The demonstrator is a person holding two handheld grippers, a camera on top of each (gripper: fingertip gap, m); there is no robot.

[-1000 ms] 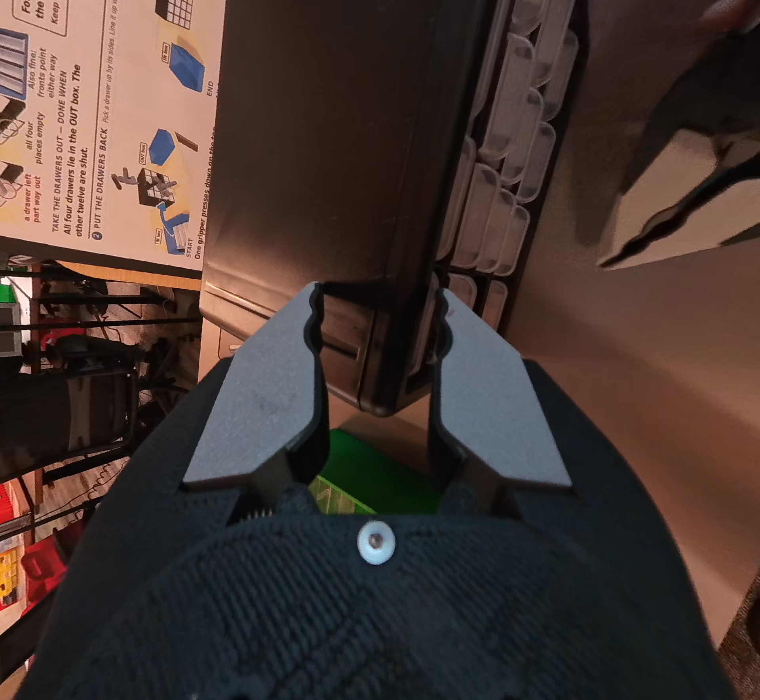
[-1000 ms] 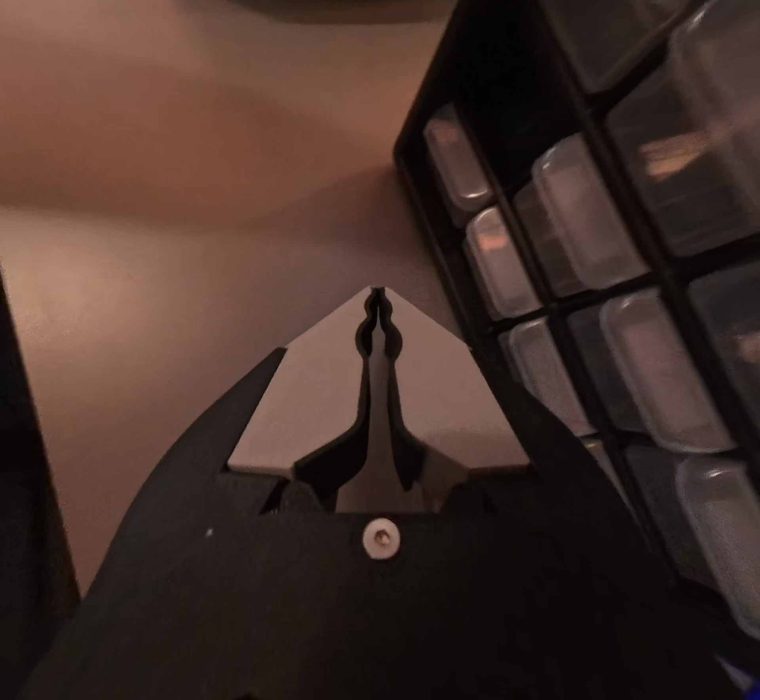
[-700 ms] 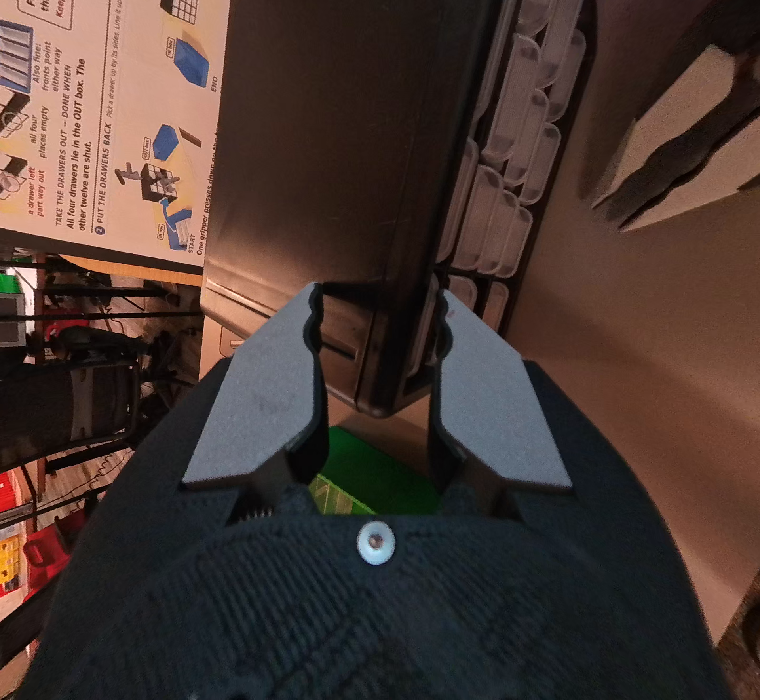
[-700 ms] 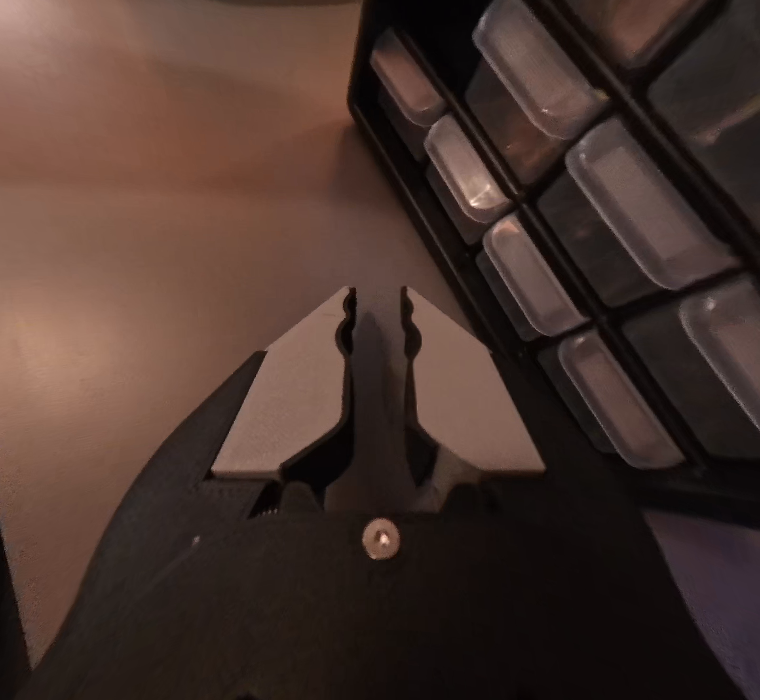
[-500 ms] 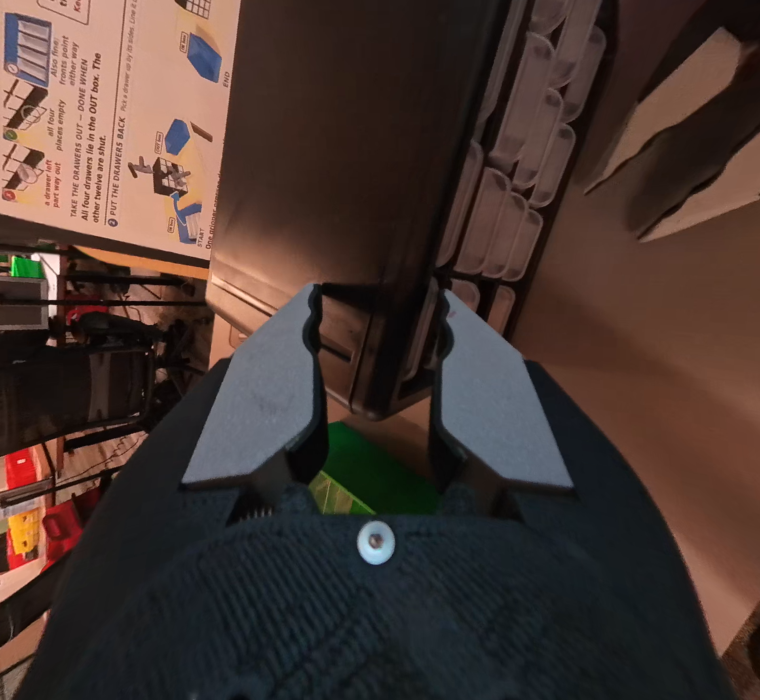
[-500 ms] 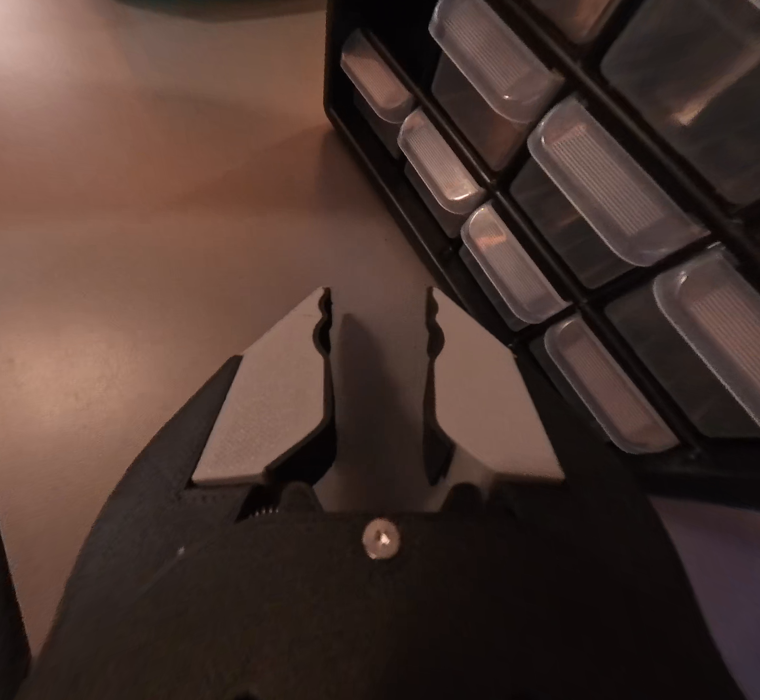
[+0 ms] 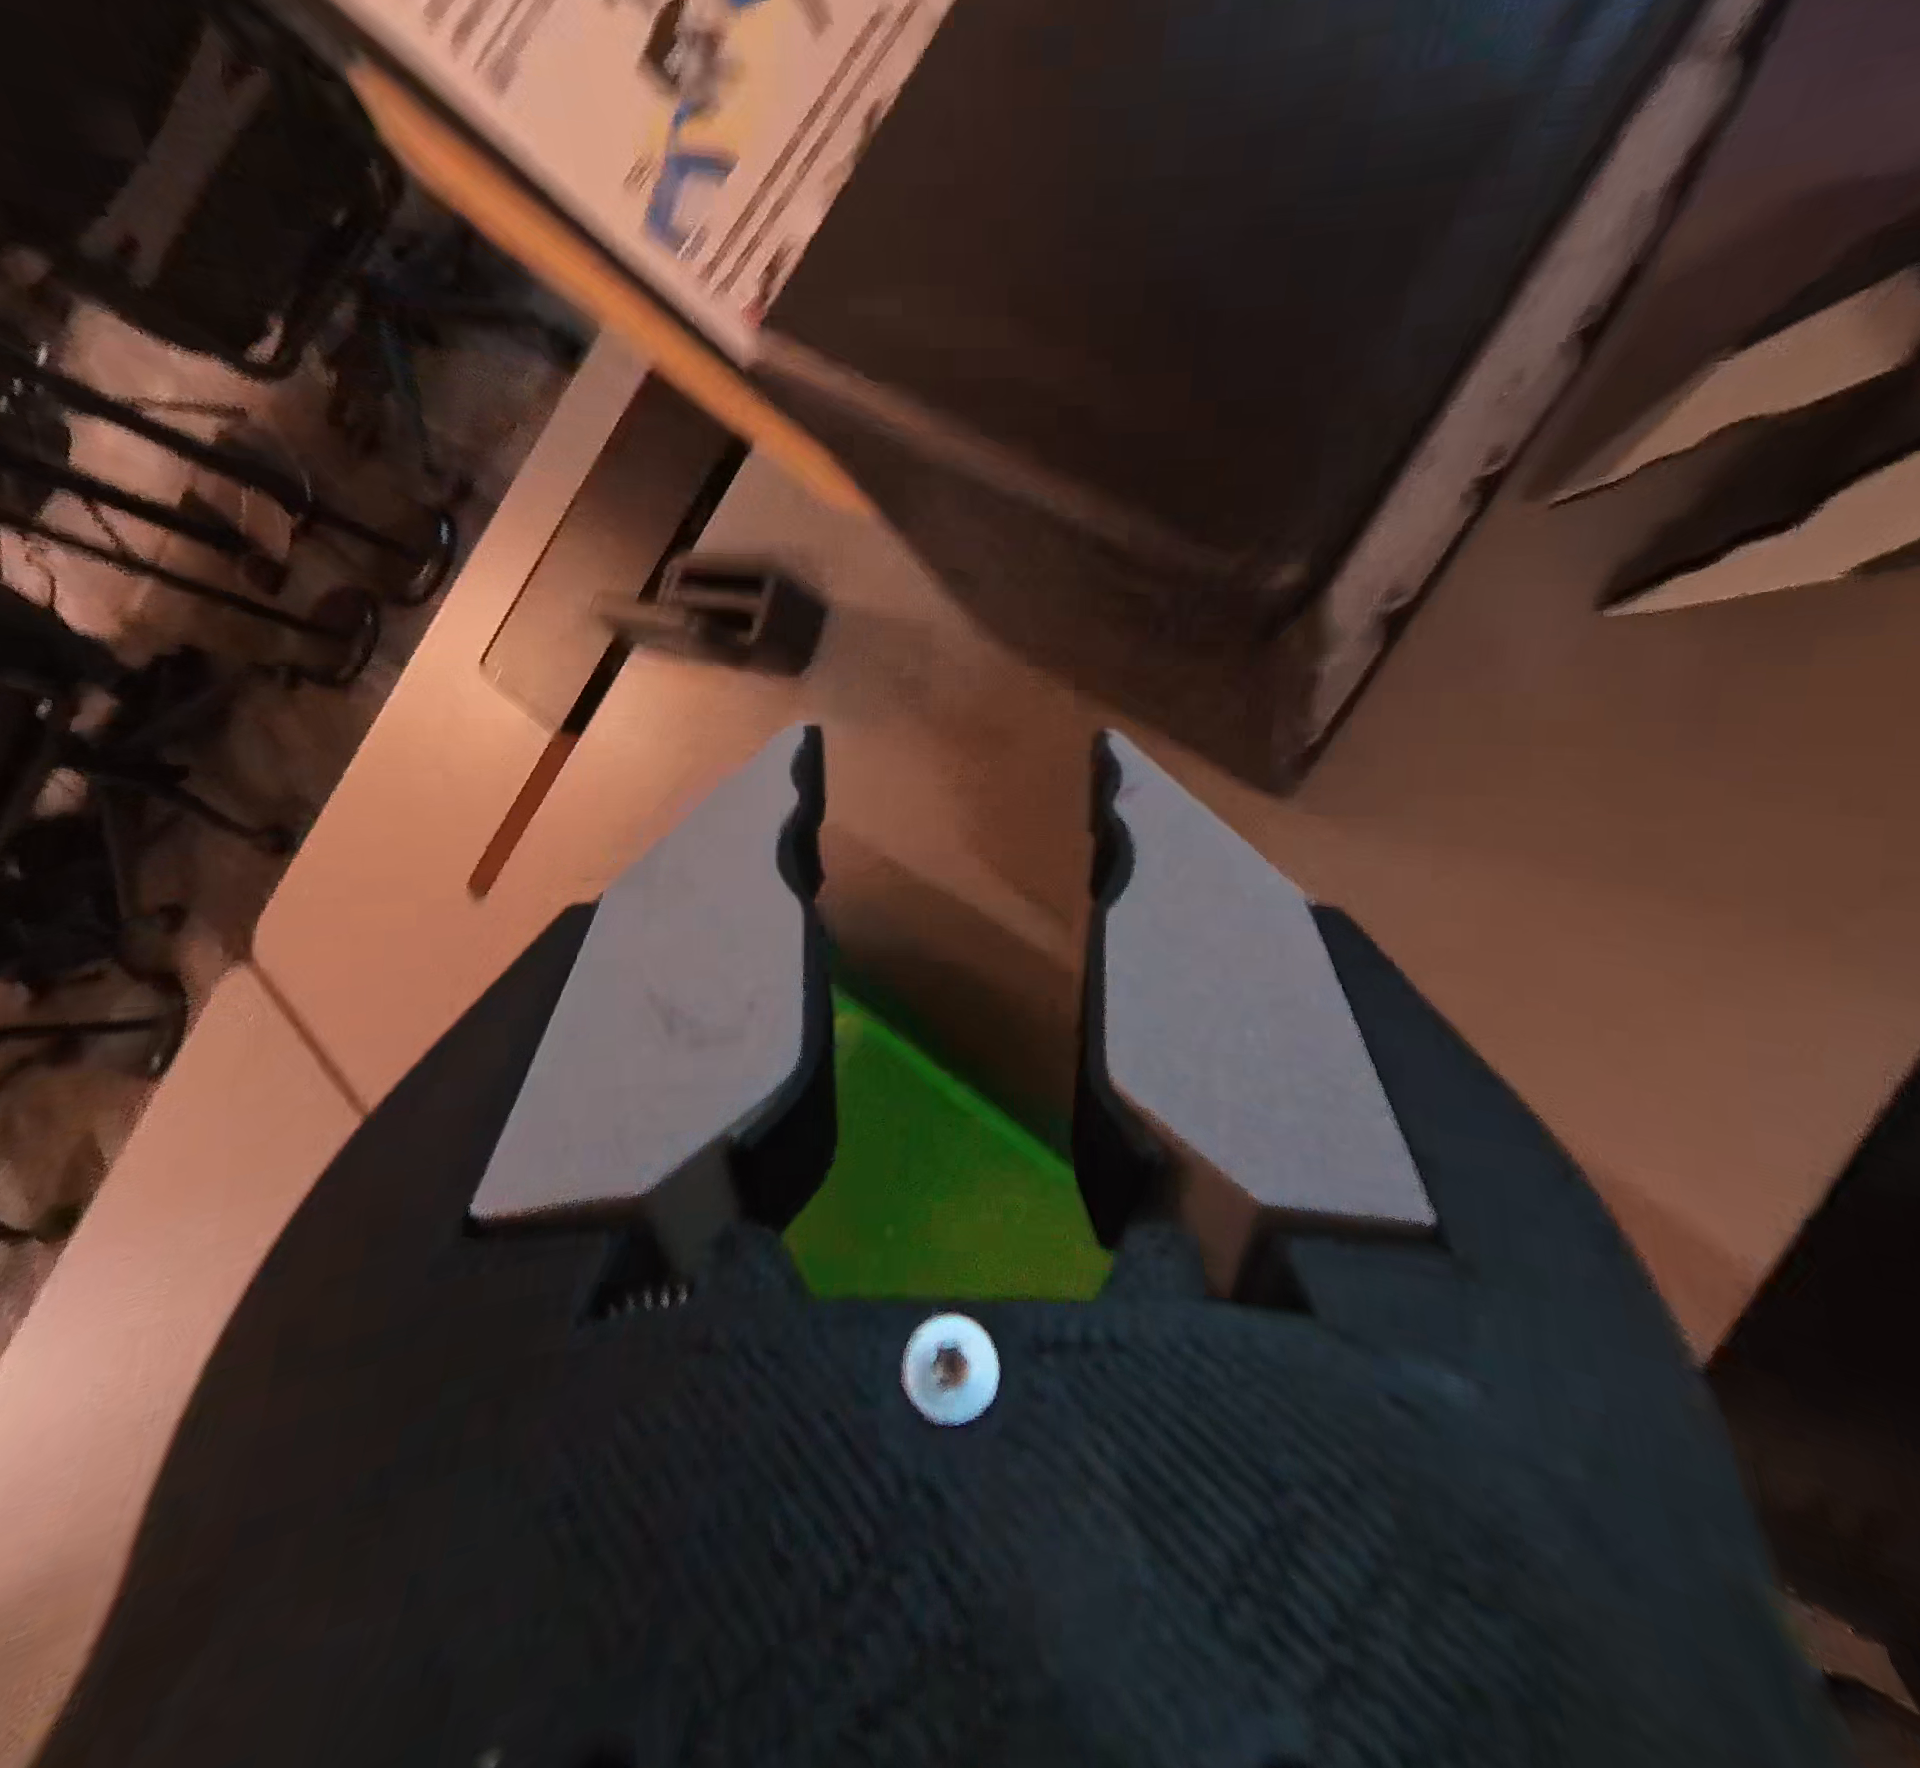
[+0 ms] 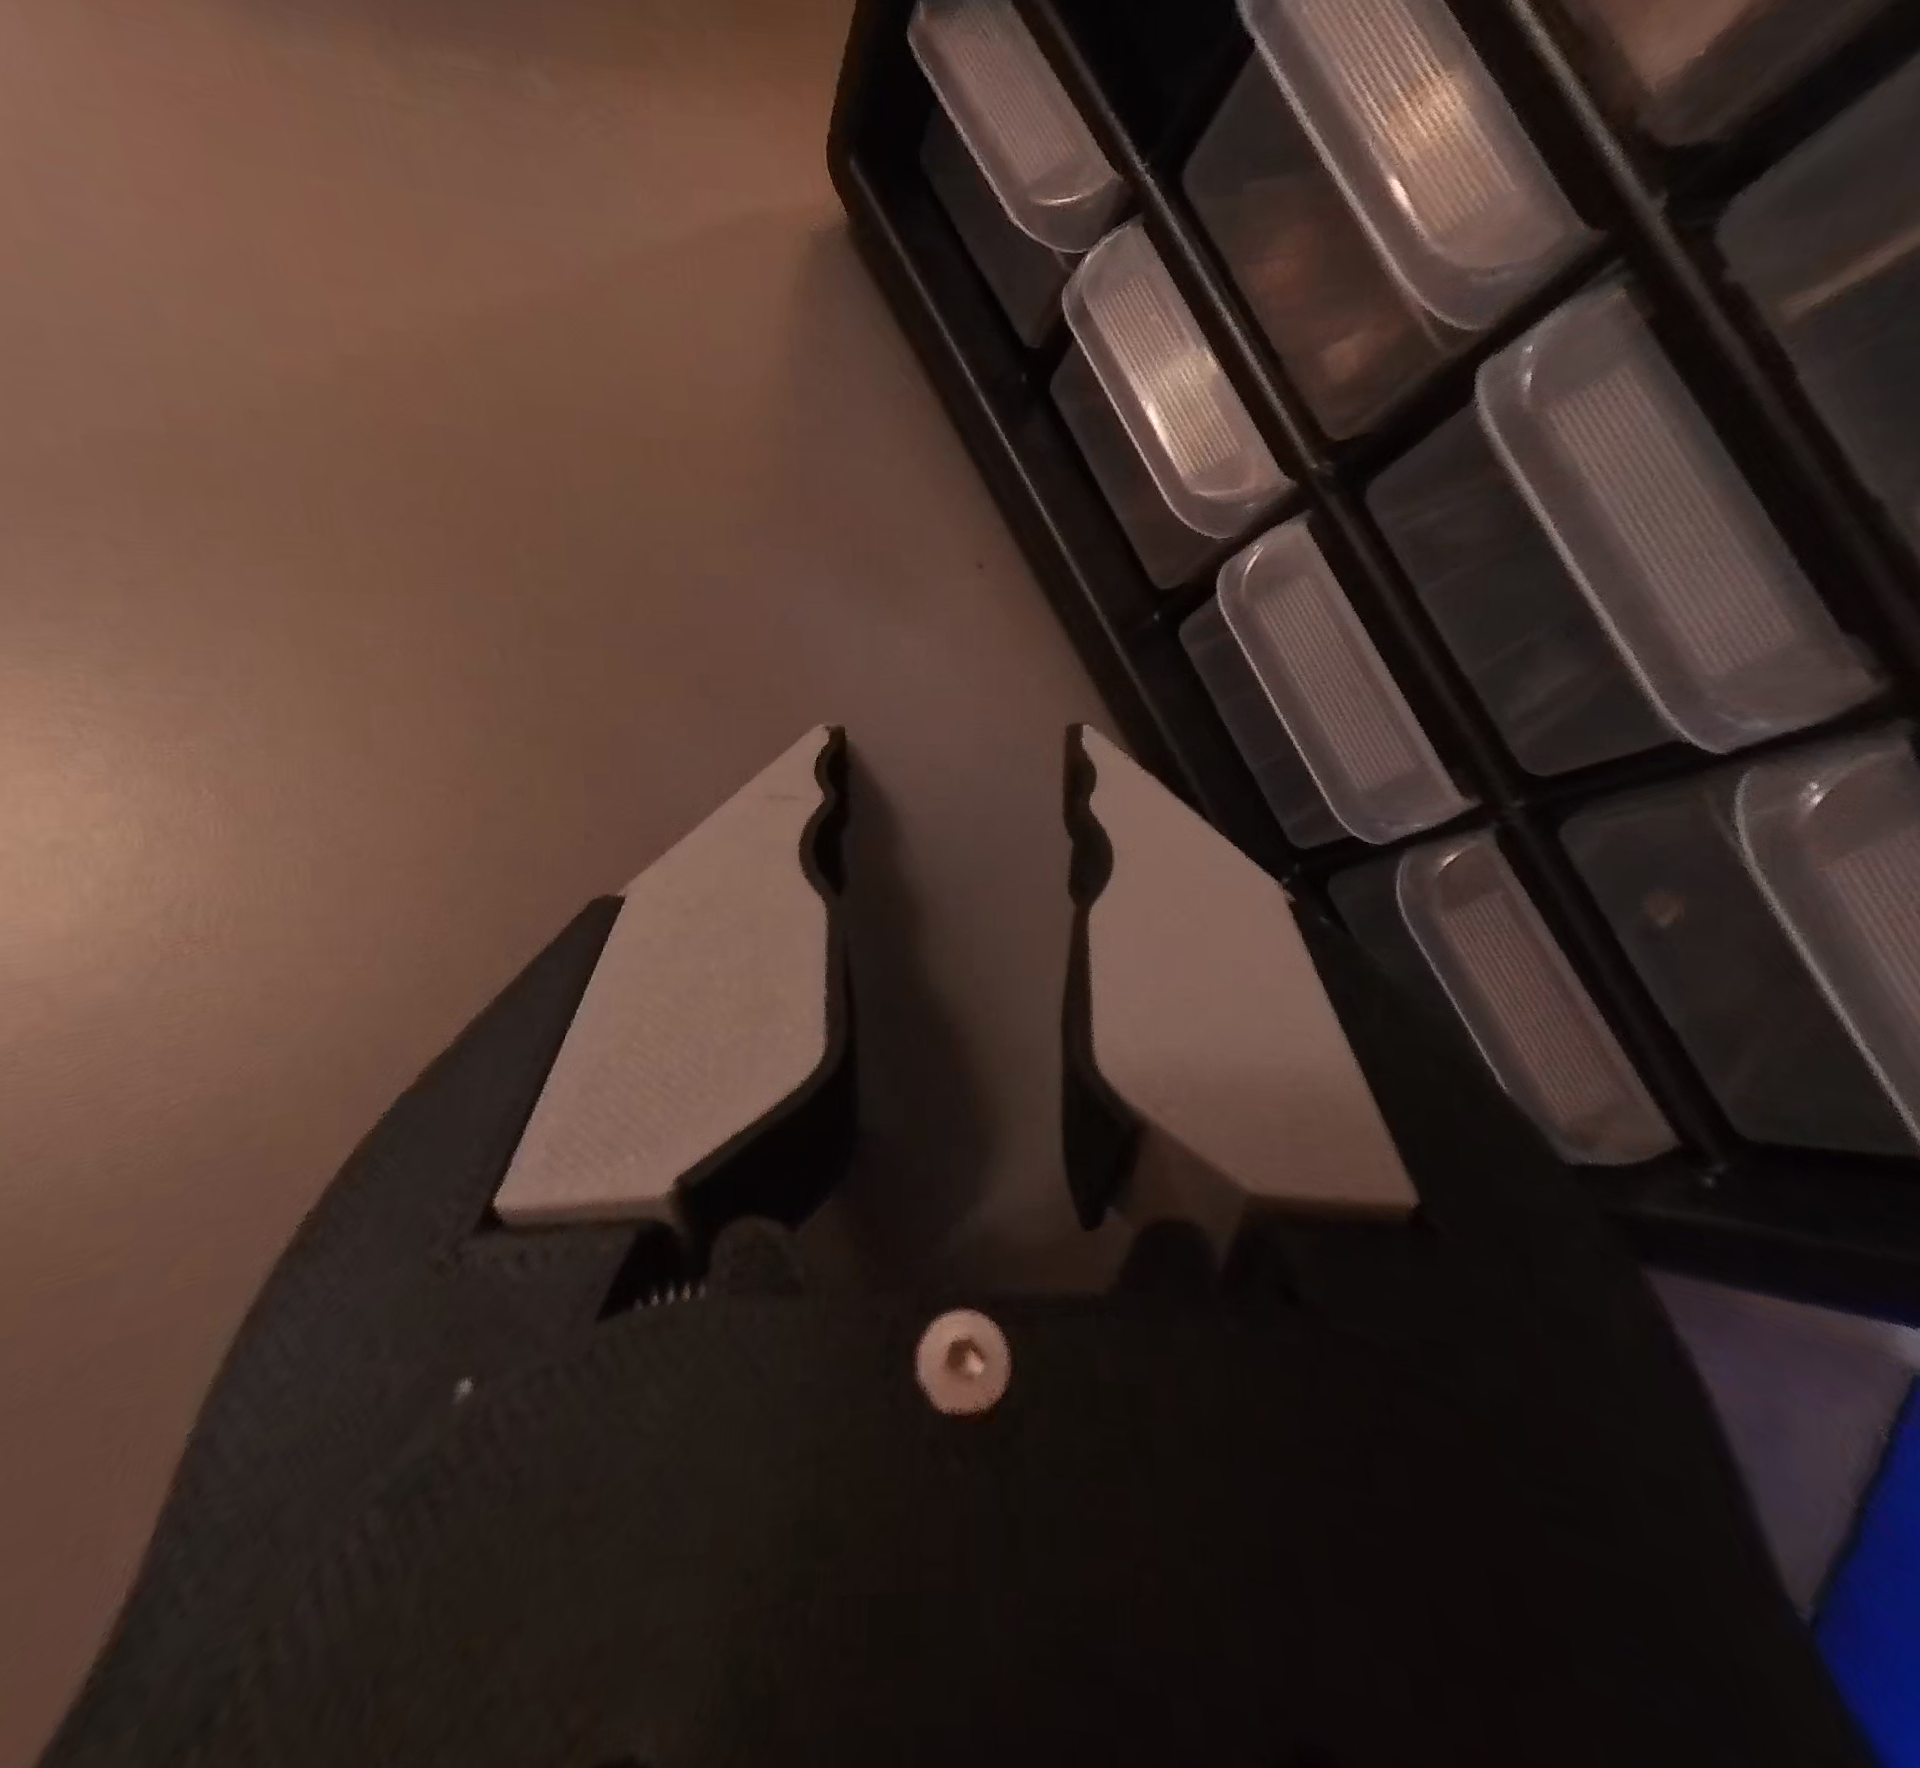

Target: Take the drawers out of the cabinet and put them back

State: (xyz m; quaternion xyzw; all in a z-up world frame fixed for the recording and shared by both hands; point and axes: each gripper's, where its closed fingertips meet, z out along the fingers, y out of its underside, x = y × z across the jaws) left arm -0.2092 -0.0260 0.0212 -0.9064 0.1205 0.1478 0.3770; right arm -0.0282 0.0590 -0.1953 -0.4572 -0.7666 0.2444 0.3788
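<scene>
The cabinet (image 8: 1455,492), black with rows of clear plastic drawers (image 8: 1621,534) all pushed in, stands on the tan table (image 8: 416,471), just right of and ahead of the right tongs (image 8: 954,742), which are released and hold nothing. In the blurred left wrist view its dark top (image 7: 1195,191) lies ahead of the left tongs (image 7: 956,747), also released and apart from it. A printed instruction sheet (image 7: 644,4) lies beyond, a green box (image 7: 935,1209) below the tongs.

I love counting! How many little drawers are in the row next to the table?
4, side by side along the cabinet: far-end drawer, second drawer, third drawer, nearest drawer. None seem hidden there.
</scene>
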